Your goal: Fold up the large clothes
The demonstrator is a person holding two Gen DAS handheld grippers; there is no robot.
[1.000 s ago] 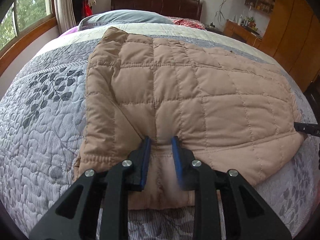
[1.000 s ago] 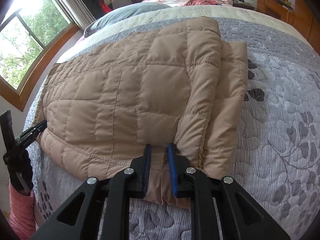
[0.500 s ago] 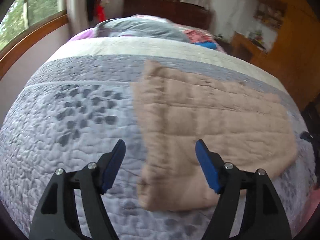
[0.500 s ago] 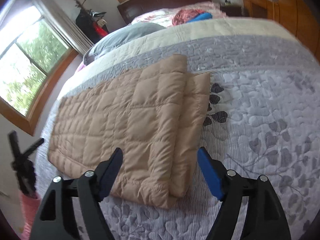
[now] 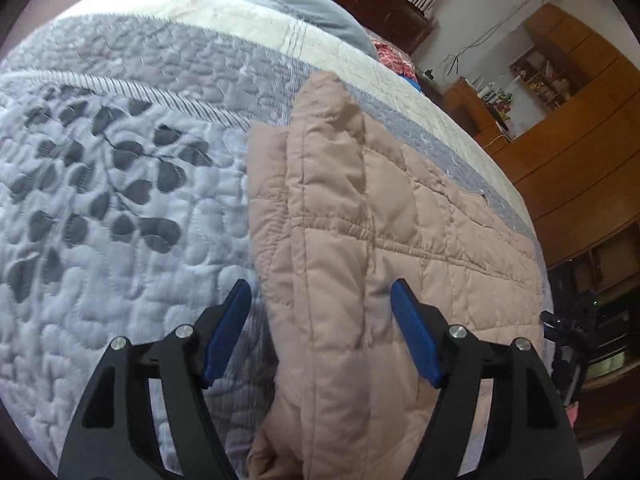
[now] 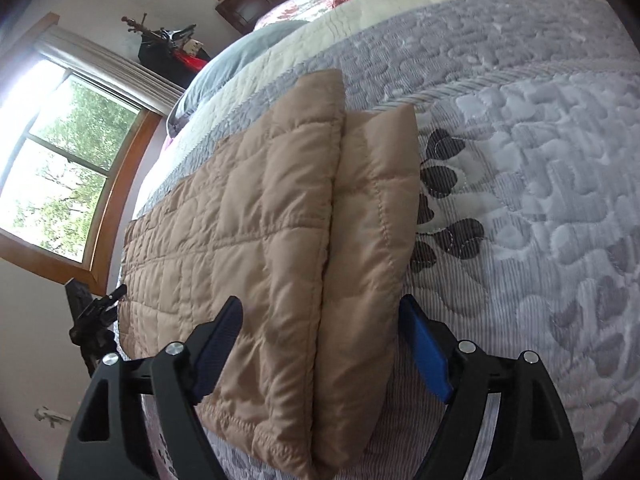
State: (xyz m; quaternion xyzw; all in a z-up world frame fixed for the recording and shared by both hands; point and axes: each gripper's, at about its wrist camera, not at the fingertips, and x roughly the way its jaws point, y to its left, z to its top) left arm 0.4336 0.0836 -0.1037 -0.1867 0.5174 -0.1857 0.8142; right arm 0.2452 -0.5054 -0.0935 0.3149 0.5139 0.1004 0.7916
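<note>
Jacket (image 5: 384,240) lay folded flat on the quilt (image 5: 120,200). You held left gripper (image 5: 320,332) and right gripper (image 6: 320,344) spread, empty, straddling its short ends, likely for the next fold.

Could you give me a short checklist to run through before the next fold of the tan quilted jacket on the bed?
1. Left tool open: ok.
2. Right tool open: ok.
3. Each tool lined up over one end of the jacket: ok.
4. Jacket lying flat on the bedspread: ok.
5. Side flap tucked under the main panel: ok.
6. Jacket's far long edge squared with the near one: cannot tell.
</note>
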